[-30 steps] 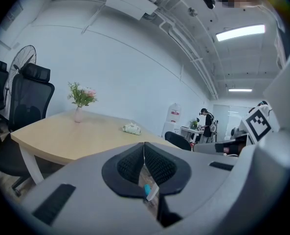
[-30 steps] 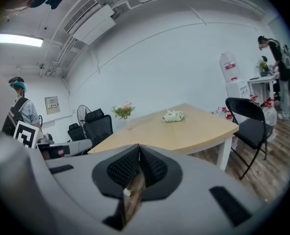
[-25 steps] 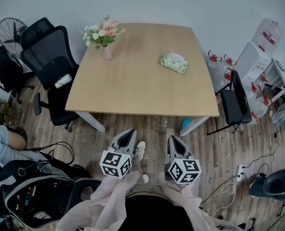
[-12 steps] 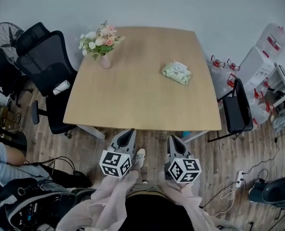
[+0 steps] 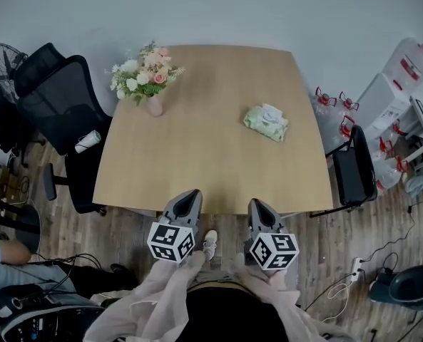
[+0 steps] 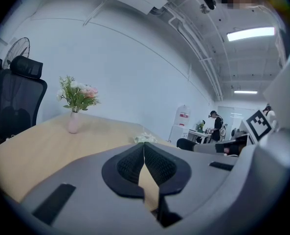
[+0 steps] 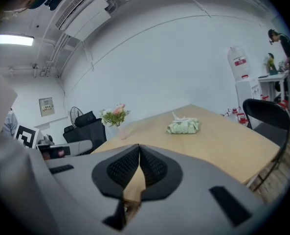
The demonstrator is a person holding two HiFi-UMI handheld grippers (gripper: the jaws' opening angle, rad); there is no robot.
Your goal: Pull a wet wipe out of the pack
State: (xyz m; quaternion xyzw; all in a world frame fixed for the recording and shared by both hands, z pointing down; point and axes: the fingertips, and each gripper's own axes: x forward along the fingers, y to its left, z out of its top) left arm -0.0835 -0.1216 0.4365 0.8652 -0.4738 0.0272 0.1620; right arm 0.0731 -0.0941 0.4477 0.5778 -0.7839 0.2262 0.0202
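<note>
1. Worktop (image 5: 204, 162): light wooden top with rounded corners. It carries only two things, both on its far half, so the near half gives an unobstructed way in.
2. Soft pale-green wet wipe pack (image 5: 266, 122): lies flat on the far right part of the worktop, opening face up. A white tuft stands out of its top, probably the wipe to pinch.
3. Pink vase of white and pink flowers (image 5: 154, 105): upright near the far left corner, well apart from the pack and so out of the reach path.
4. Left gripper (image 5: 190, 194): jaws closed together with nothing between them. It is held over the worktop's near edge, pointing toward the far side.
5. Right gripper (image 5: 257, 204): jaws likewise closed and empty, beside the left one. It is the one nearer the pack's side and well short of the pack, so the pull is not yet begun.
6. Black mesh office chair (image 5: 54, 98): stands off the left edge, clear of the work.
</note>
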